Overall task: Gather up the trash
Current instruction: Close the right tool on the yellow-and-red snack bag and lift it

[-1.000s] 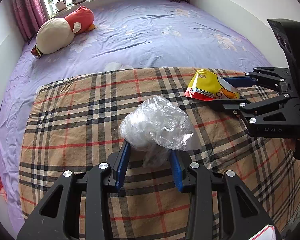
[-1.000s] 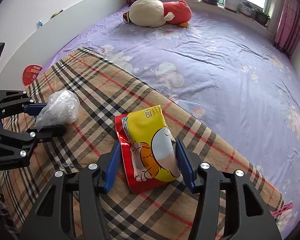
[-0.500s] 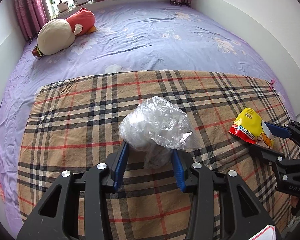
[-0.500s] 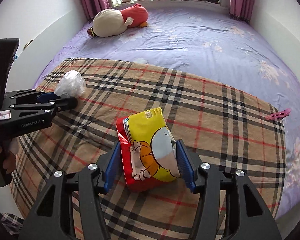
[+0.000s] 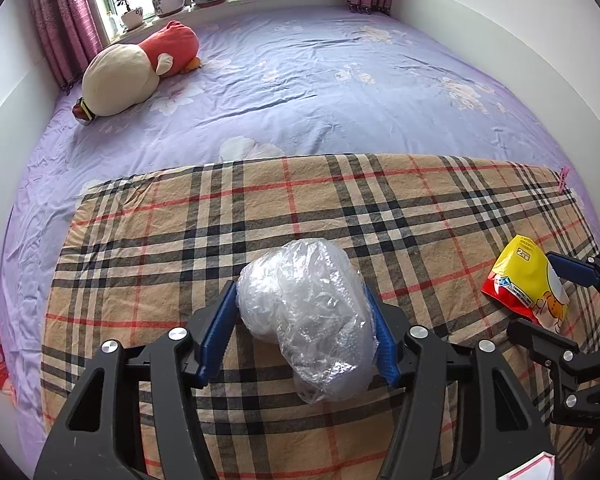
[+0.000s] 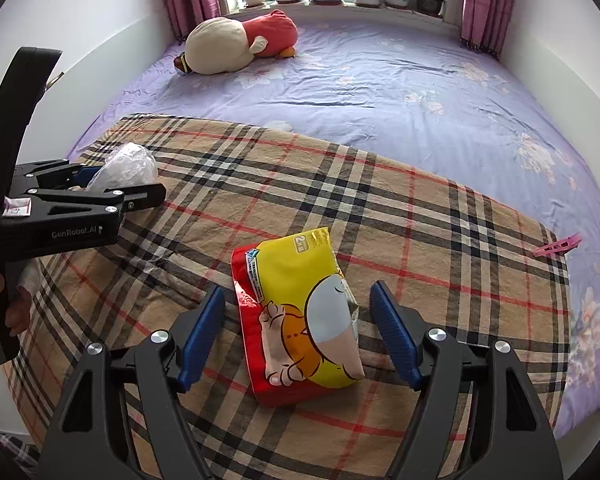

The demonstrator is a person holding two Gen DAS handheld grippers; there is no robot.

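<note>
Left claw (image 5: 300, 332) spread around crumpled clear plastic bag (image 5: 306, 320) on plaid blanket (image 5: 260, 216), pads beside it, grip unclear, right claw (image 6: 298, 336) open astride yellow-red snack packet (image 6: 300, 312), pink clothespin (image 6: 556, 246) clearest from right wrist

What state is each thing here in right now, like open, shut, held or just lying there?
Left gripper: open, pads beside the plastic bag.
Right gripper: open, fingers clear of the packet.
Plastic bag: crumpled, lying on the blanket.
Packet: lying flat on the blanket, not gripped.
Blanket: spread flat on the bed.
Plush toy: lying on its side.
Clothespin: lying at the blanket's edge.
</note>
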